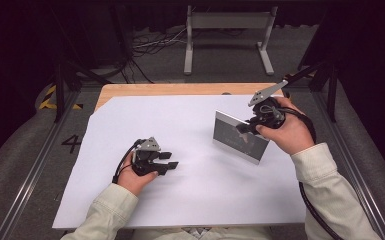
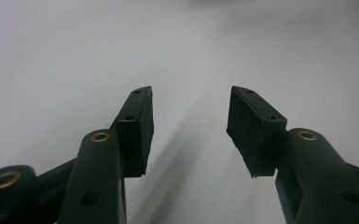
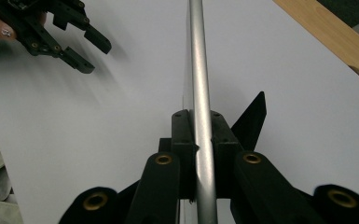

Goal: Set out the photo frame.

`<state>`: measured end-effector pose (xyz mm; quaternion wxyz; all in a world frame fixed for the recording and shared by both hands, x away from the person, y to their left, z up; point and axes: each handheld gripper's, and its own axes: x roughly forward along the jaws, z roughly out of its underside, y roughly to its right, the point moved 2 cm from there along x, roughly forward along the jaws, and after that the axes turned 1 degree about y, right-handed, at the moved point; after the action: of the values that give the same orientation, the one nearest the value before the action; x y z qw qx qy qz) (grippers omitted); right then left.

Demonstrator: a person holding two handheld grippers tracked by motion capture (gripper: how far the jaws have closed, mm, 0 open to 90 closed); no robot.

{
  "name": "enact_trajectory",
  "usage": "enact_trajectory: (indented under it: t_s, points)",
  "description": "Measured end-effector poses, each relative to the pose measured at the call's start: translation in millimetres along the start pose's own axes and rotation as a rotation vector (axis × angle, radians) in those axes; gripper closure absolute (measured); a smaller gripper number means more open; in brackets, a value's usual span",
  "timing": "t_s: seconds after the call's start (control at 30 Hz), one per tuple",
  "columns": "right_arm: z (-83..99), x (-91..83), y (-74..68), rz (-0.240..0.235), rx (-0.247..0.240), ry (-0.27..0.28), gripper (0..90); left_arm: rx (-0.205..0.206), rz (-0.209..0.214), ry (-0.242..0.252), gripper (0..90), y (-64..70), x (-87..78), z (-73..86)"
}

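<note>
My right gripper (image 1: pixel 244 128) is clamped on the top edge of a silver-framed picture frame (image 1: pixel 240 137), which stands upright on the white sheet (image 1: pixel 190 165) at the right half of the table. From the right gripper view I look straight down the frame's metal edge (image 3: pixel 199 93), pinched between both pads, with a black back-stand (image 3: pixel 251 119) jutting out to one side. The frame's dark face carries some pale marks in the high view, too small and blurred for me to read; no brand or label legible anywhere on it. A "4" (image 1: pixel 72 144) is marked on the grey floor left of the table. My left gripper (image 1: pixel 166 162) rests low over the sheet at centre-left, well apart from the frame, jaws spread with nothing between them; in the left gripper view I see bare white sheet past the pads (image 2: pixel 137 128). The wooden table edge (image 1: pixel 180 89) shows beyond the sheet. No containers on the table.
</note>
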<state>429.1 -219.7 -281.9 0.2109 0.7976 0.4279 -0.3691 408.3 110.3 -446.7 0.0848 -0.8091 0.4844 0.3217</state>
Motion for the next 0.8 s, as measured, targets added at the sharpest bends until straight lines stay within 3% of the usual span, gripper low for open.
enact_trajectory:
  t_s: [0.8]
  points:
    - [-29.5, 28.0, -15.6, -0.150, -0.180, -0.007, 83.7, -0.019, 0.005, -0.003, 49.7, -3.1, 2.3, 1.2]
